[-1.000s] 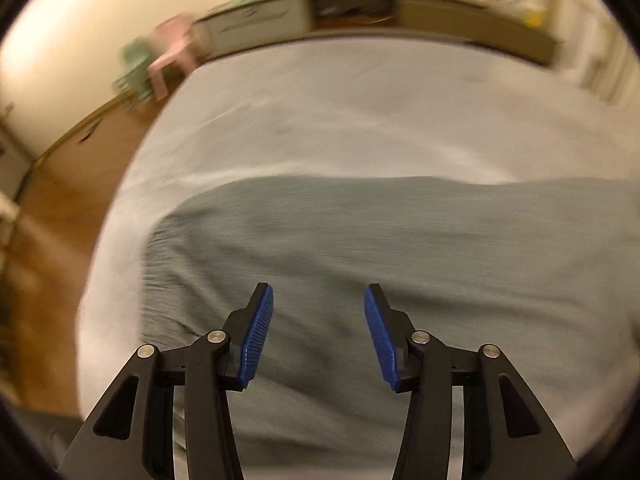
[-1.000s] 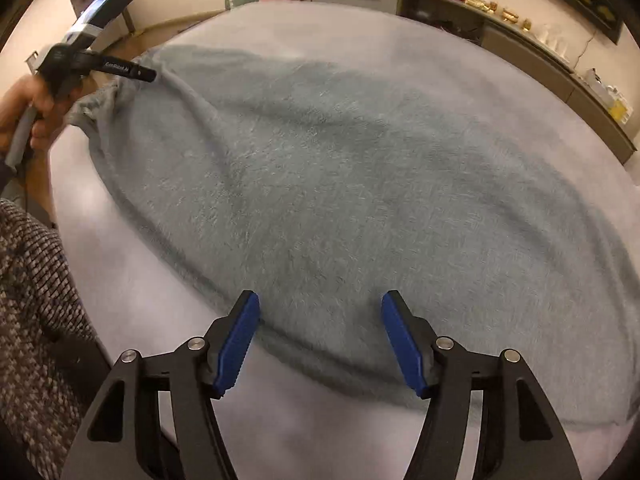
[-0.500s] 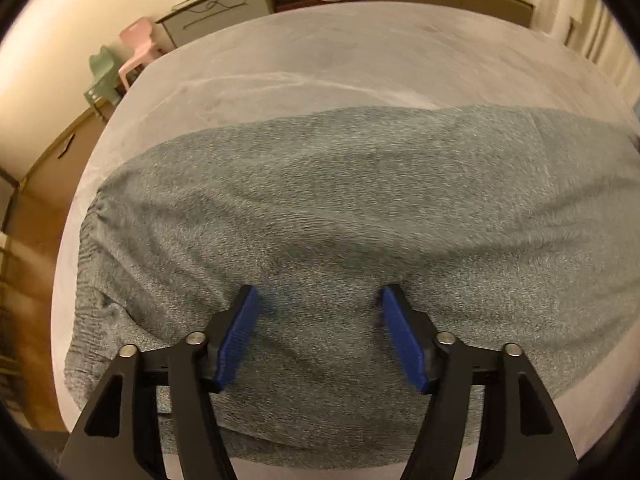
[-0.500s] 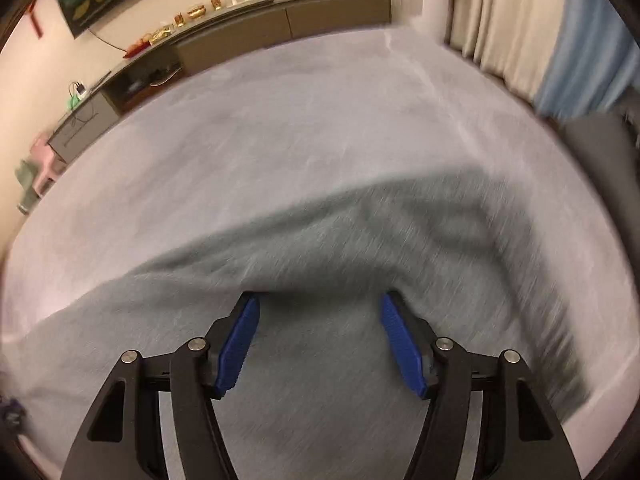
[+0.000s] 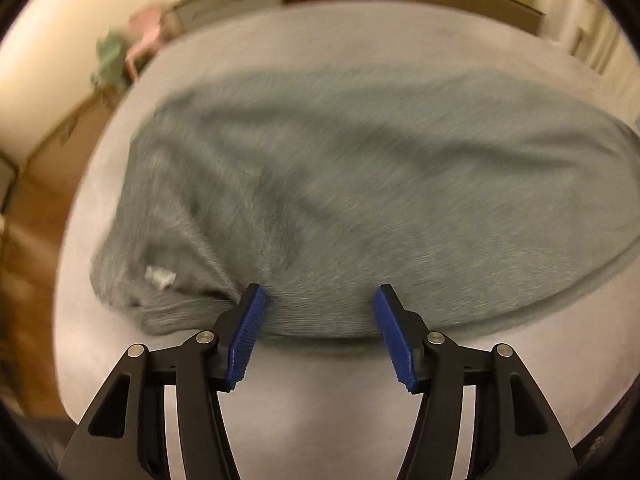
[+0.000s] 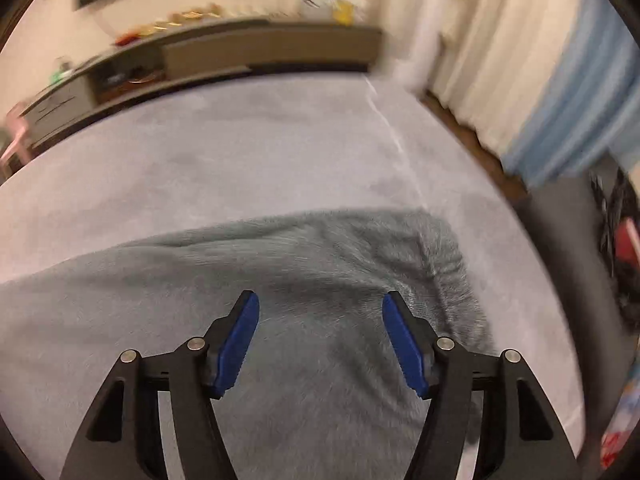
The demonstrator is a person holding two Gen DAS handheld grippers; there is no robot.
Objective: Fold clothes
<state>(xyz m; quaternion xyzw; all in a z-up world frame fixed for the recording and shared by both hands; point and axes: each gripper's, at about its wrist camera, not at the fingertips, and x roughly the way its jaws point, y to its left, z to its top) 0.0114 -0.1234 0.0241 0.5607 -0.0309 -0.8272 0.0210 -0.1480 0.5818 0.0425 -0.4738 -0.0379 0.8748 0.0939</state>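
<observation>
L gripper [image 5: 318, 334]: jaws closing, nothing pinched yet; near hem of grey garment [image 5: 360, 184] is seen just ahead of its tips. Garment is laid flat on bed [image 5: 320, 392], long axis L-R. R gripper [image 6: 320, 344]: jaws held wide, empty, over the garment's R end

Fuzzy grey-green knit garment [image 5: 360, 184], matt pale cloth bed [image 6: 240, 152], ribbed blue rubbery pads [image 5: 246, 336] on matt black plastic claw [image 5: 320, 332]

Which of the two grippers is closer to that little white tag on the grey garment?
Left. The left gripper hovers at the grey garment edge just right of the white tag, jaws closing on nothing. The right gripper's view shows no tag.
</observation>
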